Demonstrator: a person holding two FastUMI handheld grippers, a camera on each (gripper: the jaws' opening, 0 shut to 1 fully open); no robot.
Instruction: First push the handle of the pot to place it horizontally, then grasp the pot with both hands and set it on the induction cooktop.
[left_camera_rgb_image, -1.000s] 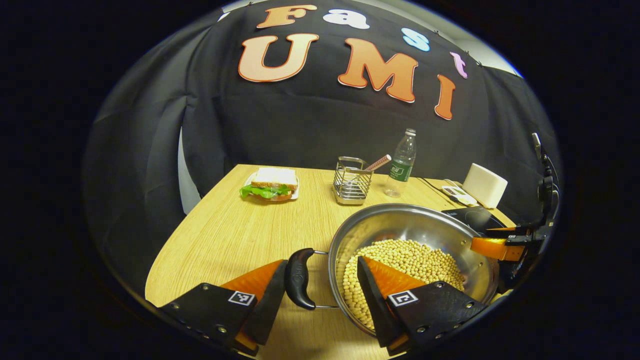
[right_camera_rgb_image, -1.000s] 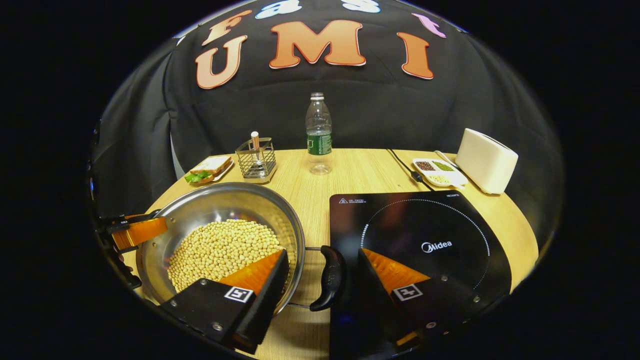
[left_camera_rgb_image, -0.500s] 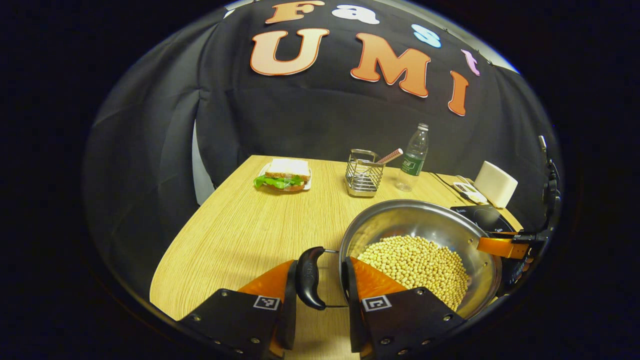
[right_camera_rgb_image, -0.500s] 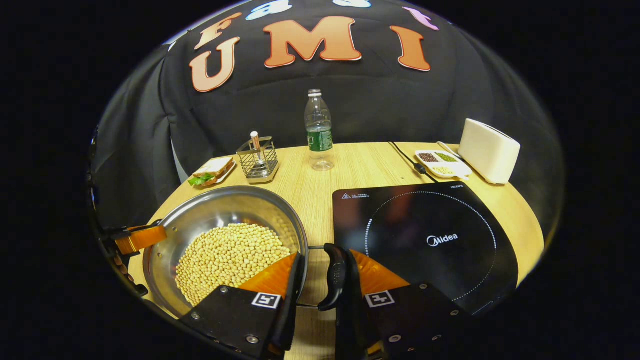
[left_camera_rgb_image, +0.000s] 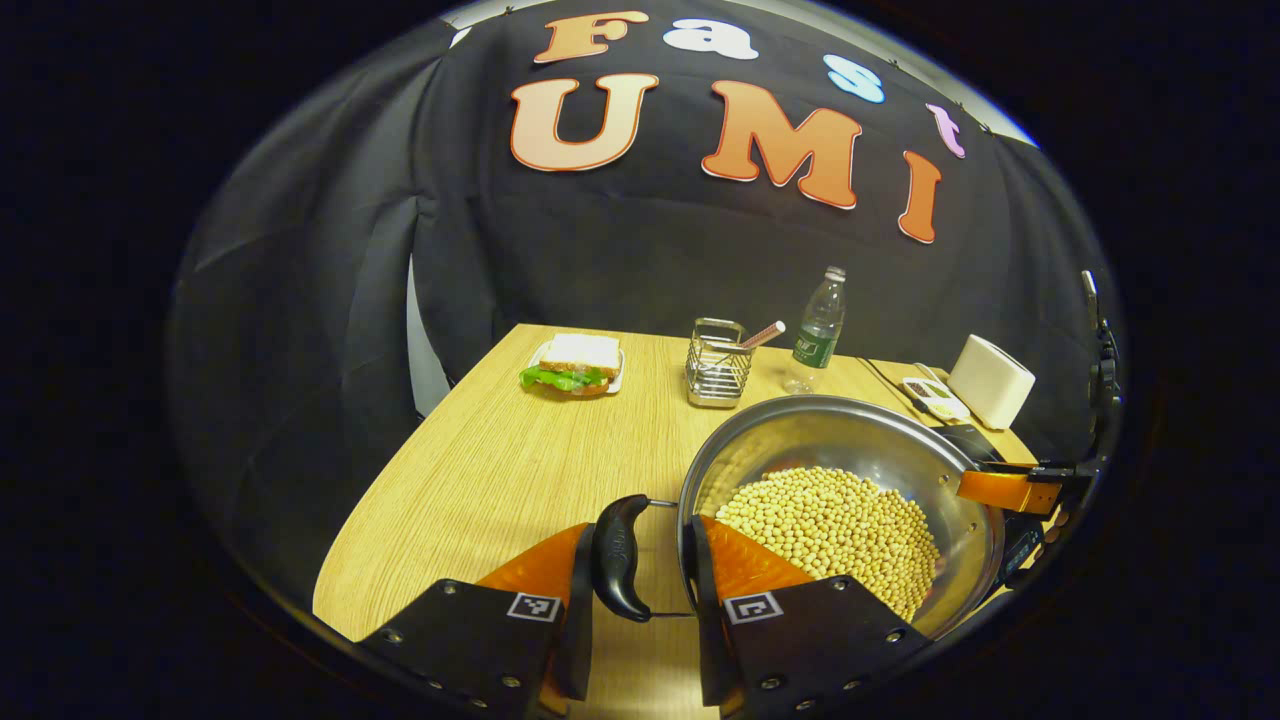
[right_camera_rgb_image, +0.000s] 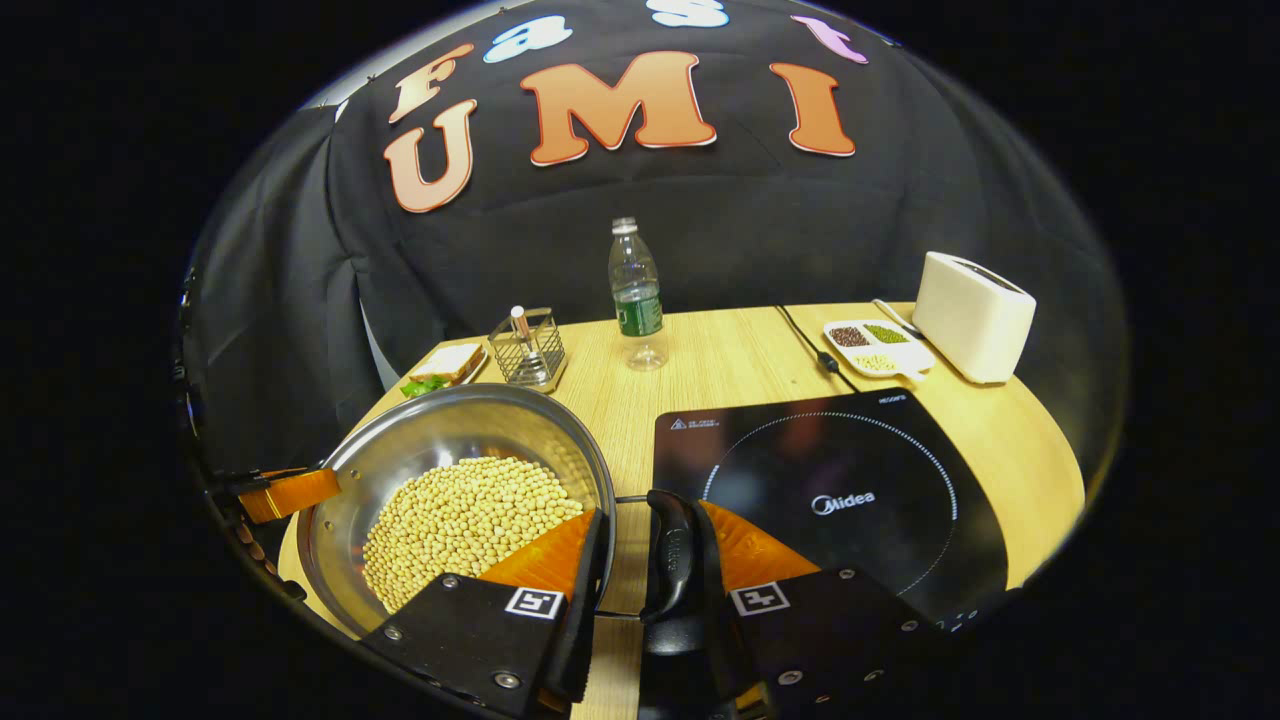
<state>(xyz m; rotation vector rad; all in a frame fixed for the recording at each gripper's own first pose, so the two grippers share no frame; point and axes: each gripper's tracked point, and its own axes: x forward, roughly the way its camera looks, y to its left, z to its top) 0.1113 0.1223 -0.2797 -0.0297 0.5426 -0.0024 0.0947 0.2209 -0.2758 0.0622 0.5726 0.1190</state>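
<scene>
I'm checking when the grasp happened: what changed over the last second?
Both grippers closed: the left gripper from wide open onto the pot's left handle and rim, the right gripper likewise on the right handle. The pot looks slightly raised. The induction cooktop, soybeans and bottle stayed put.

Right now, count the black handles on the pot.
2. One handle sits between the left gripper fingers; the other handle sits between the right gripper fingers, beside the induction cooktop.

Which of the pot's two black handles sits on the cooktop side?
The black handle between the right gripper's fingers: the black induction cooktop lies just beyond it. The other faces bare table.
</scene>
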